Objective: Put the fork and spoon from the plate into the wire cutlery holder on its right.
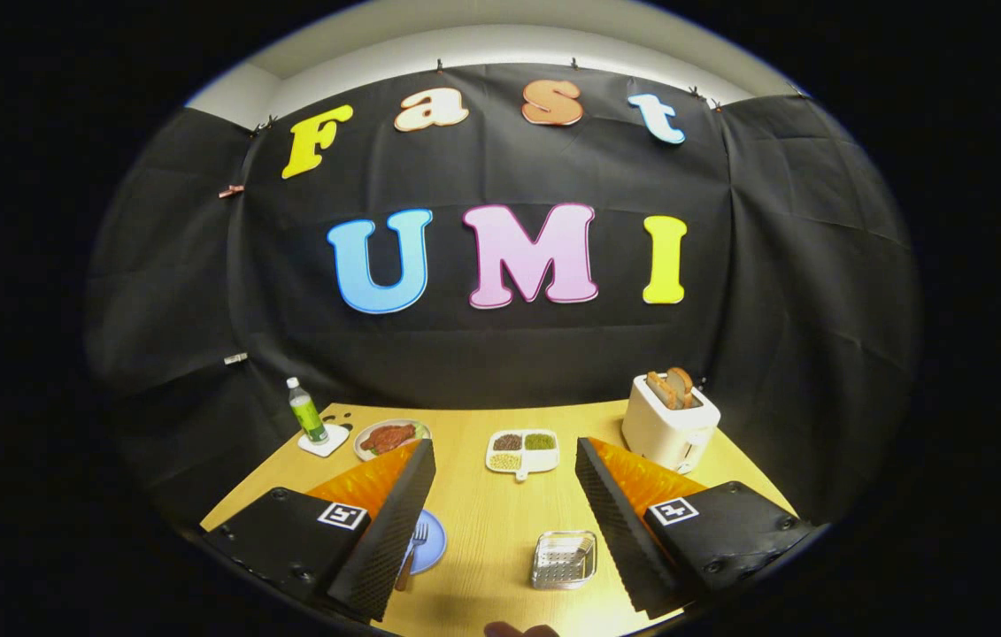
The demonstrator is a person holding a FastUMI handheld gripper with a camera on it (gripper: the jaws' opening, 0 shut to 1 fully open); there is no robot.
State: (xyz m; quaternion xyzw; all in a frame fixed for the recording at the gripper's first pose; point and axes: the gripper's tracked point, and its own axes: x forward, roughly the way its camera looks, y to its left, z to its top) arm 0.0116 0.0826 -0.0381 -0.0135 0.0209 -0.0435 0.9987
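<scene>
— Between the fingers, what lies nearest?
— Claw [500,522] spread wide, gripping nothing, held high over the table [482,522]. Wire cutlery holder [564,559] sits just inside the right finger; blue plate [429,541] peeks from behind the left finger, fork [416,544] on it. Spoon hidden, I'd guess.
— Why so high?
— Likely lining up before descending to the plate.
— Farther off?
— Sectioned dish [522,451], steak plate [389,438], bottle [306,411], toaster [670,420].
</scene>
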